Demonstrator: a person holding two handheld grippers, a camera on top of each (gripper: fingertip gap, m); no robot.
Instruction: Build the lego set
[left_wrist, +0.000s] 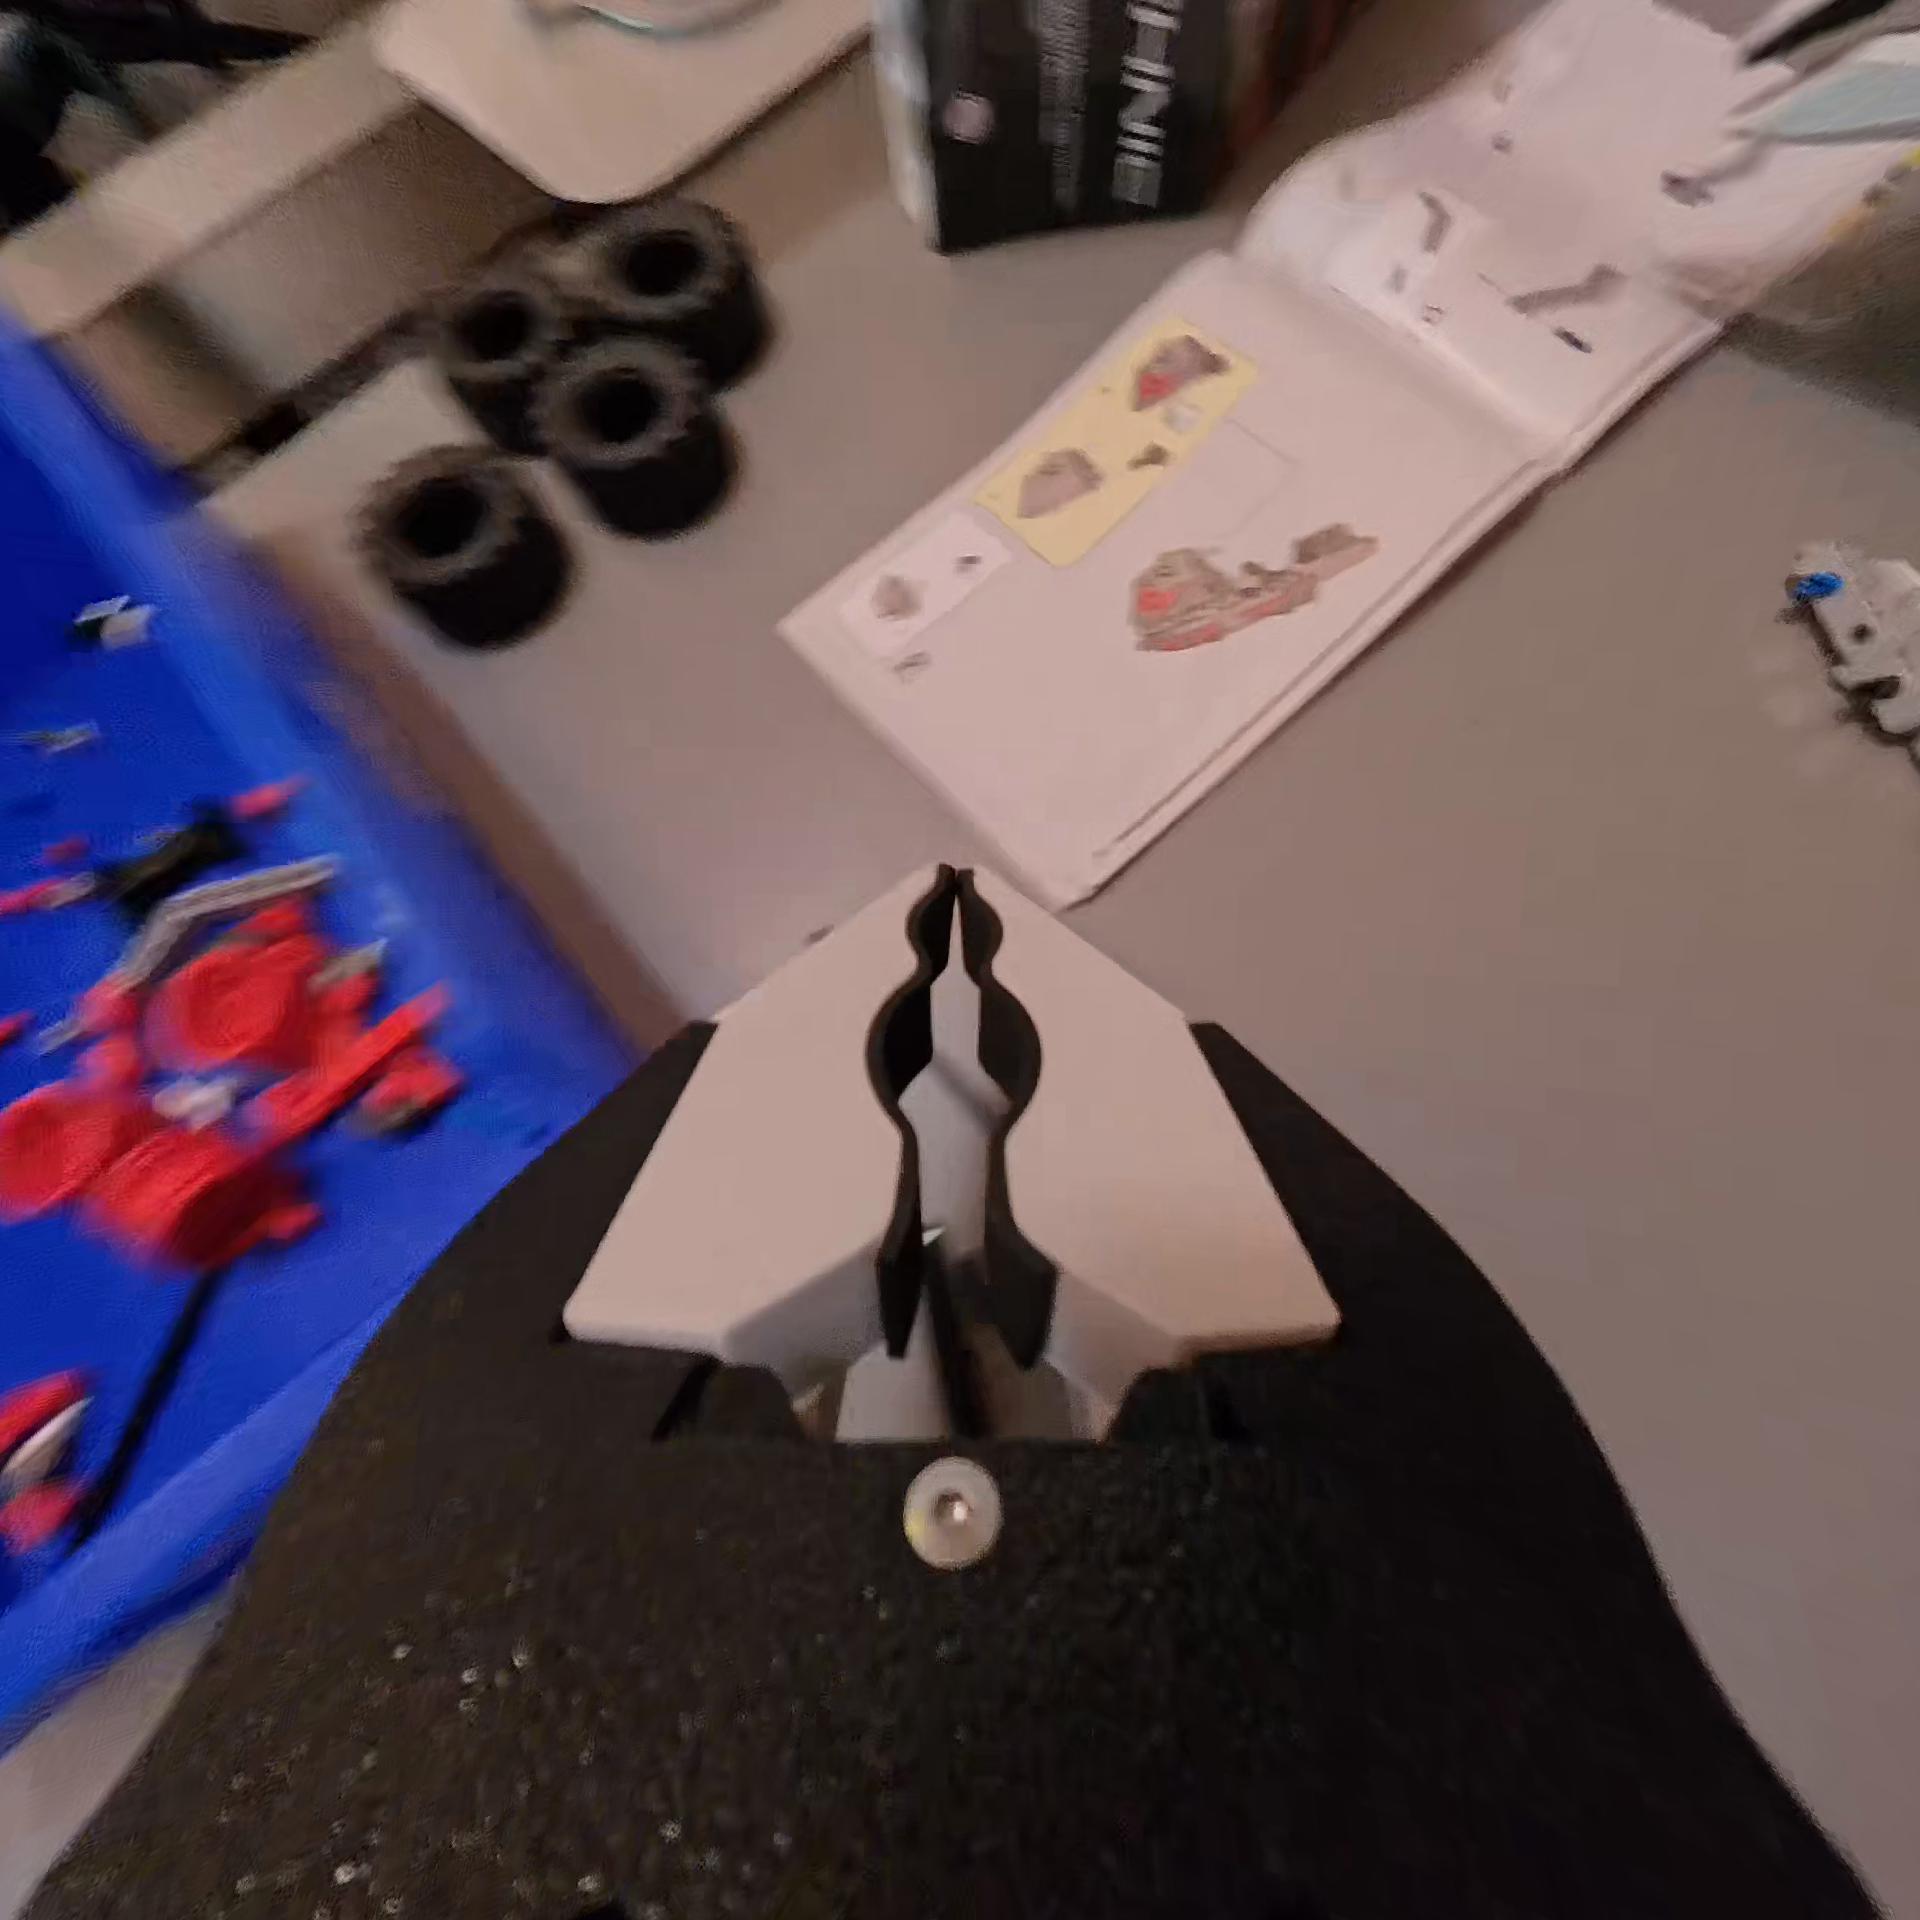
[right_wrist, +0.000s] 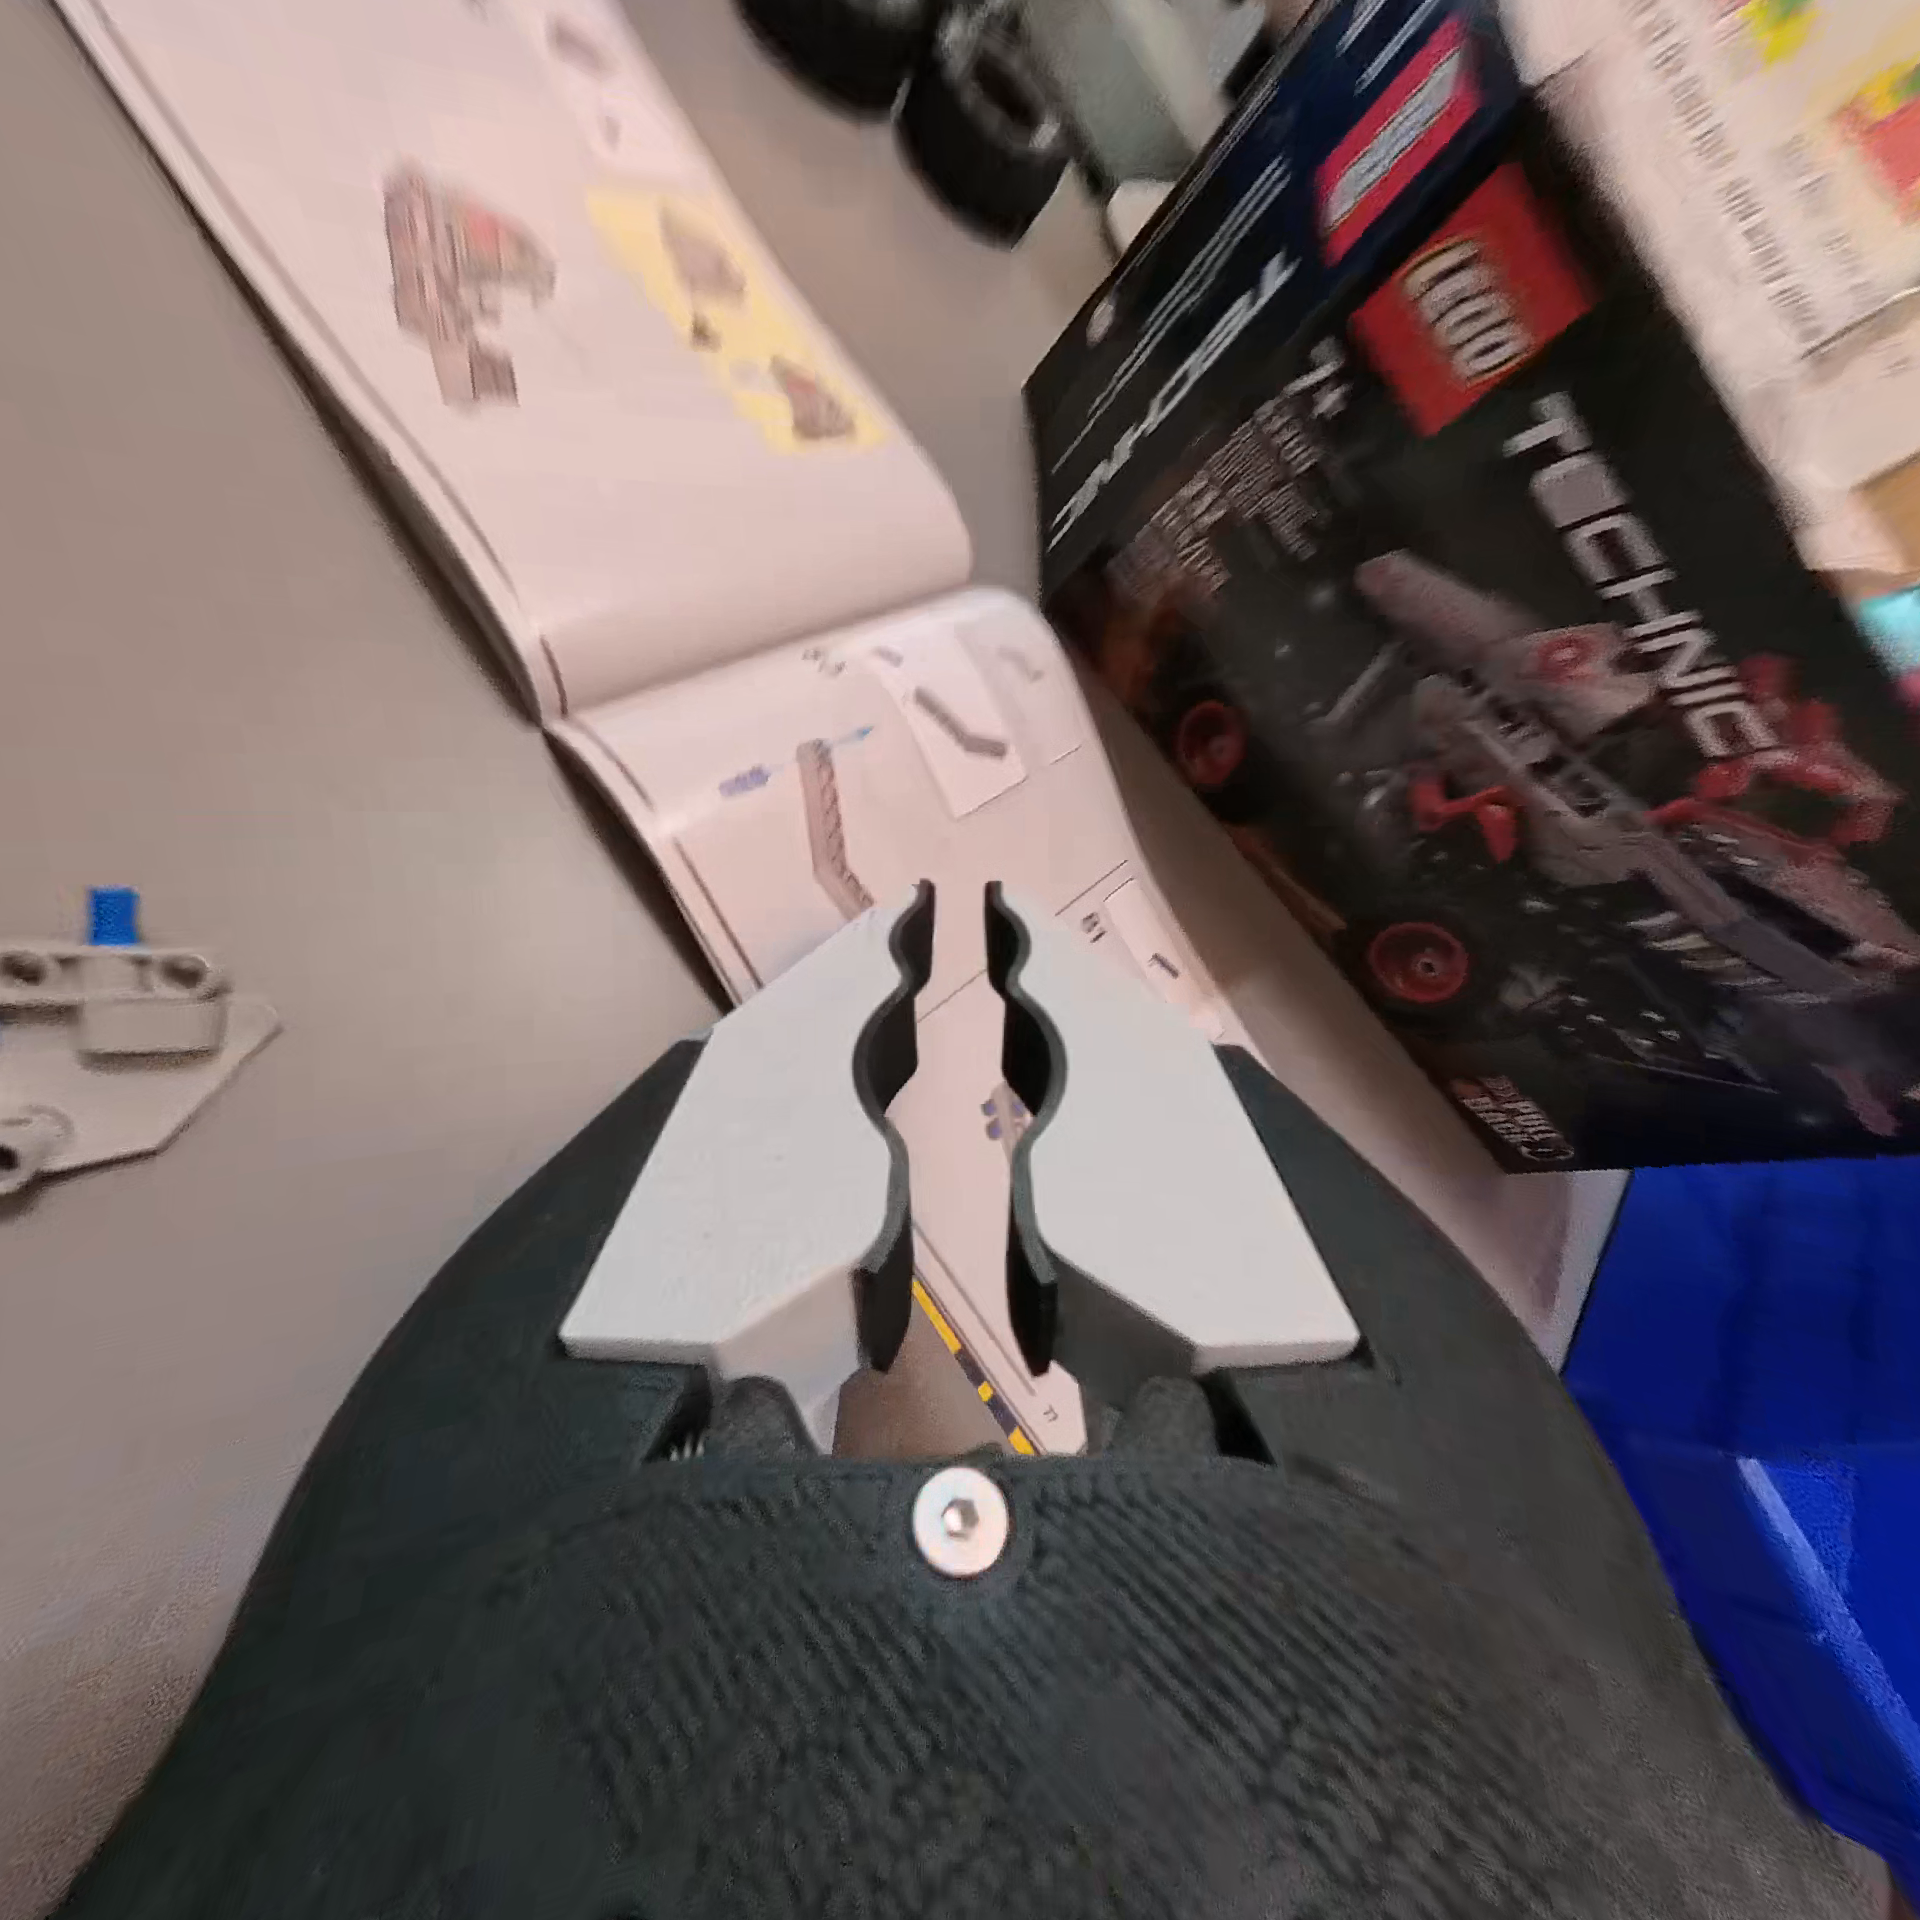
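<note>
Open instruction booklet (left_wrist: 1195, 582), black tyres (left_wrist: 582, 416), blue tray (left_wrist: 260, 1039), seemingly red parts (left_wrist: 208, 1091)

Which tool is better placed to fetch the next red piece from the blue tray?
Probably the left tool: the red pieces in the blue tray lie close beside it, and it is empty.

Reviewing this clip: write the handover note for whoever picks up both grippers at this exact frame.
Left gripper: jaws shut, empty, above the table.
Right gripper: jaws slightly open, empty, over the open instruction booklet.
Loose red parts lie in the blue tray; four black tyres sit beside it.
Done: one small grey assembly with a blue pin, on the table.
Left: nearly the whole build.
</note>
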